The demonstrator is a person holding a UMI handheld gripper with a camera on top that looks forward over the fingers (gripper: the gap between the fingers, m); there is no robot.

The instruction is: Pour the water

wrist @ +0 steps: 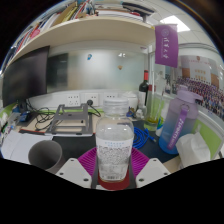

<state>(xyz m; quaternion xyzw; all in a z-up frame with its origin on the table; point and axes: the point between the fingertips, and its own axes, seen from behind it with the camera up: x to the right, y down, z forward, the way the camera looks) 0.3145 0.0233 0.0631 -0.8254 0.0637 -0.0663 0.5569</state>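
While its two pink-padded fingers point(87, 160) press against either side of a clear plastic bottle point(115, 150), the tool point(115, 172) holds that bottle upright, pinched low on its body. Through the bottle's wall a clear liquid seems to reach most of the way up, though the exact level is hard to read, and a reddish band shows near its base. Whether a cap sits on its neck cannot be told, since another clear container point(117, 107) stands straight behind the neck and blends with it.

Just left of the tool, a grey cup point(44, 155) stands on the white counter point(20, 148); its inside is dark and nothing can be made out in it. Ahead and to the right stands a tall purple-tinted bottle with a blue lid point(173, 125), its contents unclear. Nearer on the right, a white object point(194, 152) is cut off and cannot be identified.

Beyond the fingers to the left sits a grey metal device point(68, 118) with cables beside it. Further left a dark monitor point(25, 77) stands against the wall, and a purple banner point(166, 45) hangs high on the right, its lettering too small to read.
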